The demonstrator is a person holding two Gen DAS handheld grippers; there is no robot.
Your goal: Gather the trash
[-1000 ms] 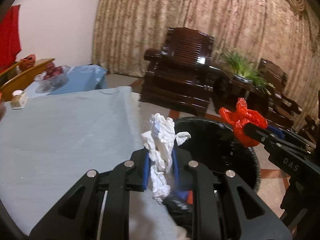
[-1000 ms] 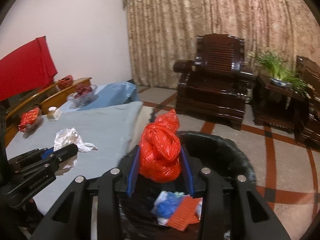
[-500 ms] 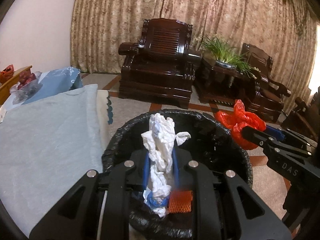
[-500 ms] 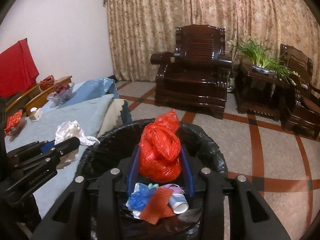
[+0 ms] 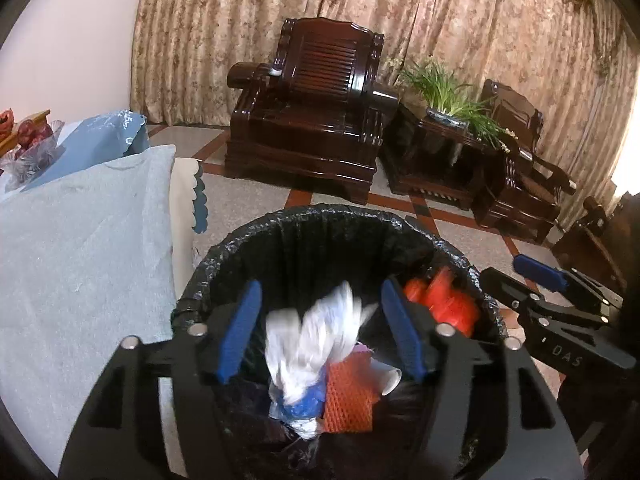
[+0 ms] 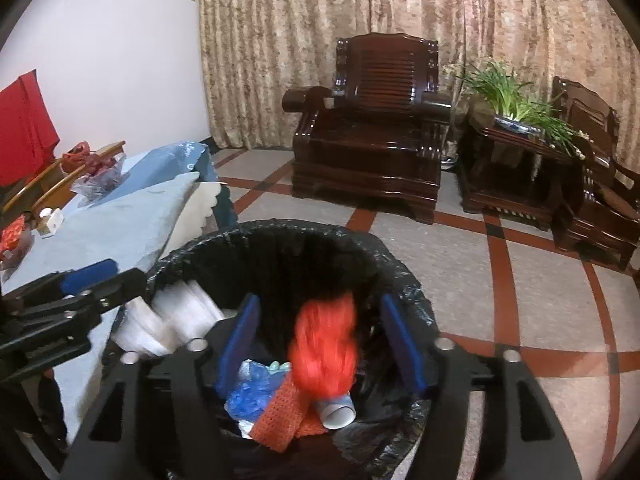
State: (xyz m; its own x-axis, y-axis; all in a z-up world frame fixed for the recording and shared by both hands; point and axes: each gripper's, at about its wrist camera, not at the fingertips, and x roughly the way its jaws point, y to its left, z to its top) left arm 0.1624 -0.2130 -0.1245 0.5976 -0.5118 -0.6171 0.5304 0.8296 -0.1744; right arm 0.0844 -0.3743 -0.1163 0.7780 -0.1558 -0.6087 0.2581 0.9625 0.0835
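Crumpled white paper wad (image 5: 316,340), blurred, over the mouth of the black-lined trash bin (image 5: 280,220), between the blue pads of the left gripper (image 5: 320,332) but touching neither. Jaws of that gripper opening, pads standing clear on both sides of the wad. Red plastic bag (image 6: 324,348), also blurred, over the same bin, between the pads of the right gripper (image 6: 320,340), free of both; jaws opening here too. Down inside the bin: an orange mesh piece (image 6: 284,412), a blue crumpled wrapper (image 6: 252,392), a white paper cup (image 6: 336,412) on its side. Just left of the bin, a table under a light blue cloth (image 5: 80,260). Well beyond the bin, a dark wooden armchair (image 5: 316,116) against patterned curtains (image 5: 240,20), with a green potted plant (image 5: 444,88) to its right.
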